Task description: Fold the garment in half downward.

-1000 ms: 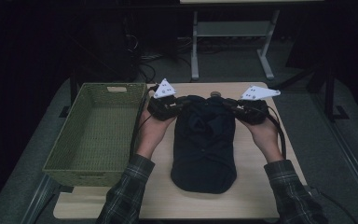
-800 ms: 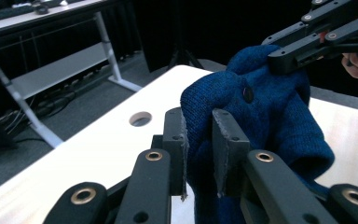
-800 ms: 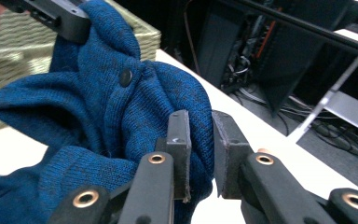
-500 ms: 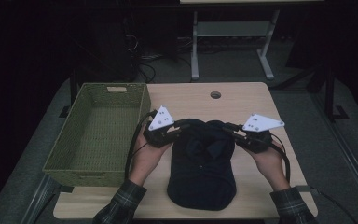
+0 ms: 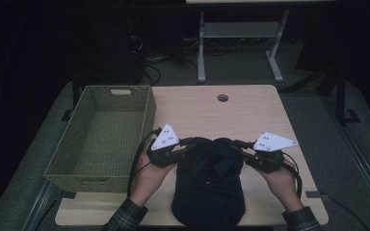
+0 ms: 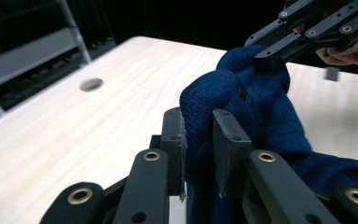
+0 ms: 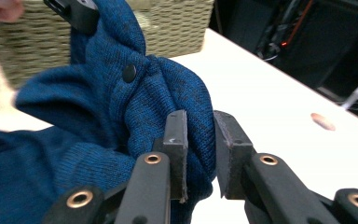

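Both grippers, left [image 5: 185, 147] & right [image 5: 236, 147], clamp sweater [image 5: 209, 192] top edge; folding half done, basket [image 5: 101, 137] beside it awaits.

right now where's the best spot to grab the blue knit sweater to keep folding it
Grip the bunched far edge of the blue knit sweater, one fold per side, coming in from its left and right. The left gripper and right gripper each pinch such a fold there; the knit gathers thick enough for the pads.

Dim room; grey floor [image 5: 318, 103], perhaps metal desk frame [image 5: 241, 33] behind
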Available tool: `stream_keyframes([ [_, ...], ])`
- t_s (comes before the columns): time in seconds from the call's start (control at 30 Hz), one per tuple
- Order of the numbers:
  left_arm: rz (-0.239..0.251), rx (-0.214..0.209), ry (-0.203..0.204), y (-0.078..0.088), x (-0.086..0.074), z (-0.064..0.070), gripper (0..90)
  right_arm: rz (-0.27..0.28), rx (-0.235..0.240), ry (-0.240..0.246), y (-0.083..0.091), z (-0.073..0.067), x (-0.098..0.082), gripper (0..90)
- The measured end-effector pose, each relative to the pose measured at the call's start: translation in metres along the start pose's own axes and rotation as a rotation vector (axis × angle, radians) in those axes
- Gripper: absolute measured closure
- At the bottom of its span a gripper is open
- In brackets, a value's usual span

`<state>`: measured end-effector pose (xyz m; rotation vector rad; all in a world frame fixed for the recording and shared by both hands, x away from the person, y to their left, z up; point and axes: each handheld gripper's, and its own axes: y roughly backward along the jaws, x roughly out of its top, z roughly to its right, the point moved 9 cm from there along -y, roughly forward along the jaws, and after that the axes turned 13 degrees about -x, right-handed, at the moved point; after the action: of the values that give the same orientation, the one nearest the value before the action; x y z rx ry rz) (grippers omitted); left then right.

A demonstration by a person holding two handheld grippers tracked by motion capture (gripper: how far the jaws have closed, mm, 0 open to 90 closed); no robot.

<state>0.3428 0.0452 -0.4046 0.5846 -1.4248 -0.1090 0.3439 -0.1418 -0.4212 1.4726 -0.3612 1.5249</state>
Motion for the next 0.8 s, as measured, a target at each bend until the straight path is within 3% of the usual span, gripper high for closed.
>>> stream_keyframes([
  [0.1, -0.004, -0.021, 0.021, 0.002, -0.007, 0.010, 74.5, -0.008, 0.045, -0.040, 0.008, -0.008, -0.006, 73.8],
  [0.33, -0.031, -0.056, 0.044, 0.008, -0.027, 0.033, 74.1, -0.033, 0.126, -0.078, 0.025, -0.030, -0.019, 73.5],
  [0.8, -0.132, -0.150, 0.149, 0.003, -0.085, 0.063, 72.7, -0.137, 0.238, -0.140, 0.038, -0.069, -0.061, 72.9],
])
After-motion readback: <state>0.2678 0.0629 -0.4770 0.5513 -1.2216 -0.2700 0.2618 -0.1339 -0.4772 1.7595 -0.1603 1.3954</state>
